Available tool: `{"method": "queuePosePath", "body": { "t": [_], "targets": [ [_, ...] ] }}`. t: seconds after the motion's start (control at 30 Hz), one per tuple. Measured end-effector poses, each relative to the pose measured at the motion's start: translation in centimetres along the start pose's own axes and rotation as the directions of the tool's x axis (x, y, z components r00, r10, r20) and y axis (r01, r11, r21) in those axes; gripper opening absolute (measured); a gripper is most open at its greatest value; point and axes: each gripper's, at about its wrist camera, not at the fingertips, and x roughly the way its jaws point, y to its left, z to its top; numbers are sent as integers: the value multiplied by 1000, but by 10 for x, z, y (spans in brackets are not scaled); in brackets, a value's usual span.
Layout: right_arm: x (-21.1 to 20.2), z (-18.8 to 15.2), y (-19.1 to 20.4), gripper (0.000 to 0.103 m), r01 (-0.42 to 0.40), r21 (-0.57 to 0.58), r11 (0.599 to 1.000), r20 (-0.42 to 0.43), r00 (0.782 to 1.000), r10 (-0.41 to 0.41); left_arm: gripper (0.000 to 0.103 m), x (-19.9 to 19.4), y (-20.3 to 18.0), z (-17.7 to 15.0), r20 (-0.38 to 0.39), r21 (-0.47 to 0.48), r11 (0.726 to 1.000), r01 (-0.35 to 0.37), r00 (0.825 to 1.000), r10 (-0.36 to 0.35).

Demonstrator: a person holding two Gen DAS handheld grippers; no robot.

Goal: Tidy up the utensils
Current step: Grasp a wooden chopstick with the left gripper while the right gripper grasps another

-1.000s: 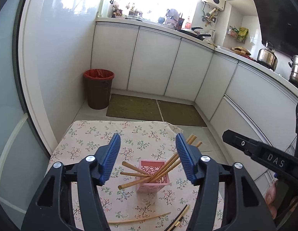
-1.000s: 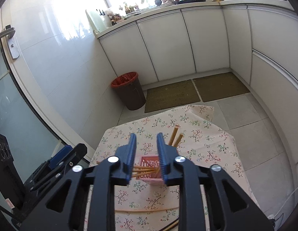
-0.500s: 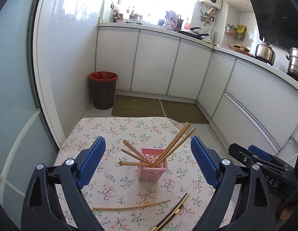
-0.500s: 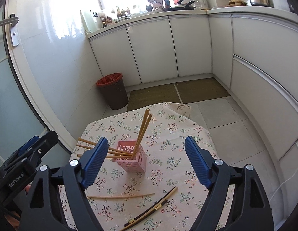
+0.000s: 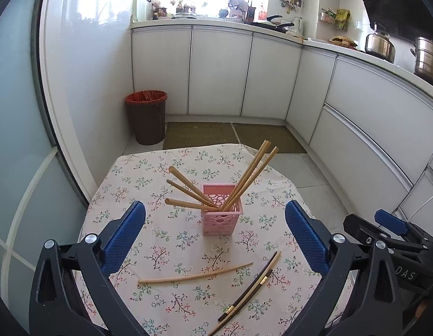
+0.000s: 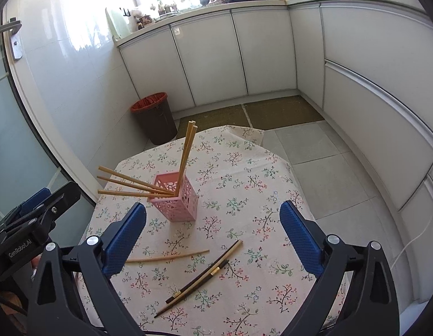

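Left gripper point(image 5: 215, 233): spread wide, nothing between the blue pads point(image 5: 124, 235), nothing touched; hovers above the near half of the table point(image 5: 126, 168). Right gripper point(image 6: 213, 235): likewise spread wide, empty, raised over the loose pieces.

Pink holder point(image 5: 222, 210) upright mid-table on the floral cloth; perforated walls, open top. Five bamboo chopsticks point(image 5: 192, 189) already inside, three leaning left, two leaning toward the far right.

Still loose on the cloth, near edge: one pale chopstick point(image 5: 195, 273), lying flat crosswise and looking slightly bowed (possibly lens distortion); just to its right a dark pair point(image 5: 247, 294) with gold bands, lying together on a diagonal with another pale stick alongside. Exact count in that bundle hard to tell.

Handling, judged: light, stiff, thin, smooth; dark ones likely lacquered and slippery. Flat against soft cloth, so little clearance under them. Best taken near the middle, pads crossing the shaft, closing almost fully. Likely to pivot or roll if pinched near a tip. Holder light as well; may tip if nudged by leaning sticks during insertion.
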Motion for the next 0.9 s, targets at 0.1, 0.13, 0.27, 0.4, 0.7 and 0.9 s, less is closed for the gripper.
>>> {"method": "queuePosePath", "body": {
  "t": [0.1, 0.13, 0.27, 0.4, 0.7, 0.9],
  "targets": [
    [2, -12, -12, 94, -2, 33, 999, -33, 999, 3, 96, 7, -5, -7, -37, 34, 999, -10, 999, 11],
    [4, -17, -16, 94, -3, 46, 999, -50, 999, 5, 96, 12, -7, -10, -57, 50, 999, -10, 998, 13],
    [17, -40, -40, 94, 3, 122, 993, -148, 989, 15, 96, 44, -21, -29, -208, 151, 988, 40, 978, -7],
    [32, -65, -62, 94, 28, 202, 979, -250, 968, 24, 96, 99, -31, -63, -458, 228, 966, 123, 889, -5],
    [53, -90, -90, 94, 77, 294, 953, -357, 934, 35, 78, 174, -40, -101, -607, 282, 939, 199, 794, 14],
    [67, -97, -104, 94, 94, 344, 934, -407, 912, 58, 47, 214, -47, -120, -668, 331, 907, 261, 744, 30]
  ]
}}
